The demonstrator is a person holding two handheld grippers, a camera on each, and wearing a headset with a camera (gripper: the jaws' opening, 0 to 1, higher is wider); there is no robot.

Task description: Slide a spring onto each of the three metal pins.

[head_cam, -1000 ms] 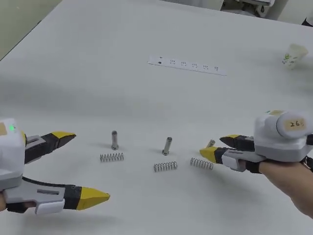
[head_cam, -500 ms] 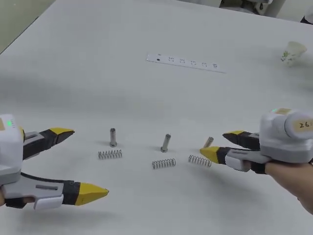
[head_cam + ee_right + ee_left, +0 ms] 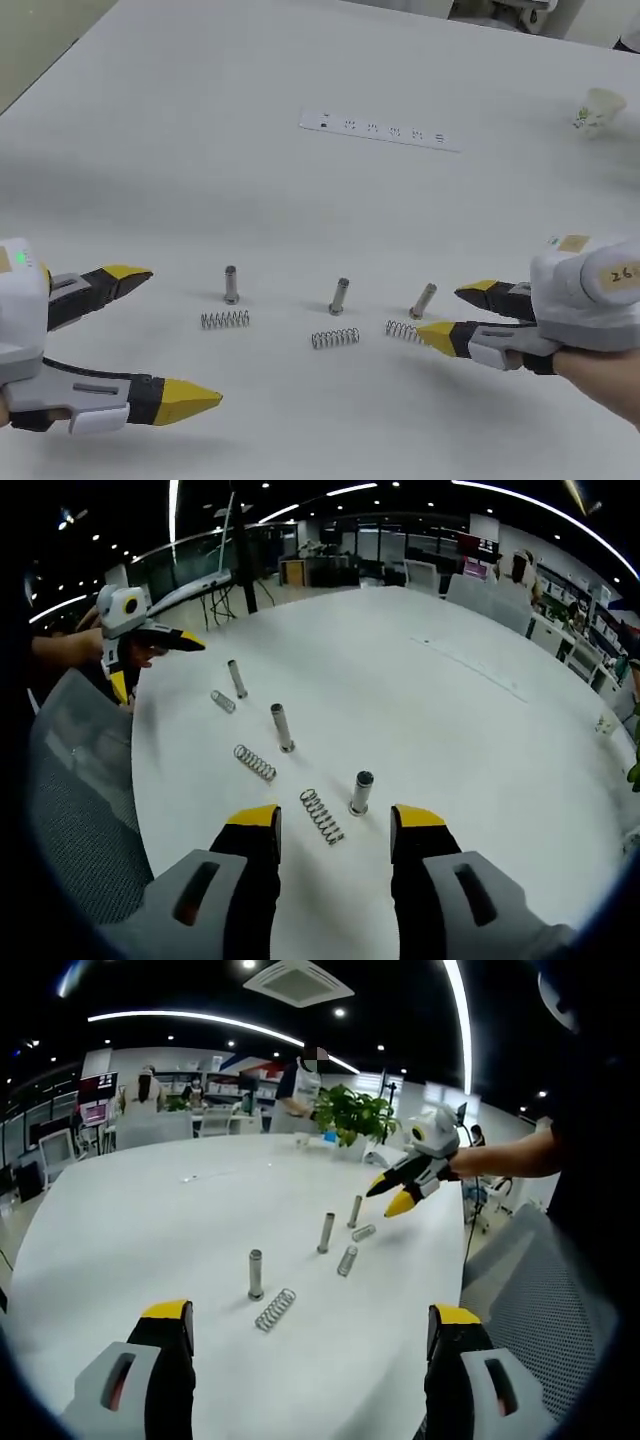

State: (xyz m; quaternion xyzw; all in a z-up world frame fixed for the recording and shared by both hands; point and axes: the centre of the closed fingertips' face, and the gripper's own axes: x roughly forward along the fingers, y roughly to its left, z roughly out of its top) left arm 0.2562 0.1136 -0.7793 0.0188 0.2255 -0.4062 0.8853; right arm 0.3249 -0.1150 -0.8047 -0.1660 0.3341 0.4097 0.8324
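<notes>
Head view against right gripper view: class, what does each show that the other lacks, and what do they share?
Head view: the hand holding the right gripper, seen from above. Right gripper view: ceiling lights and a mesh chair. Shared: three pins, three springs lying loose beside them, the open left gripper and the white table.

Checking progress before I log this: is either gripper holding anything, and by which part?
Nothing is held. The left gripper and the right gripper are both open and empty; the three springs lie loose on the table.
</notes>
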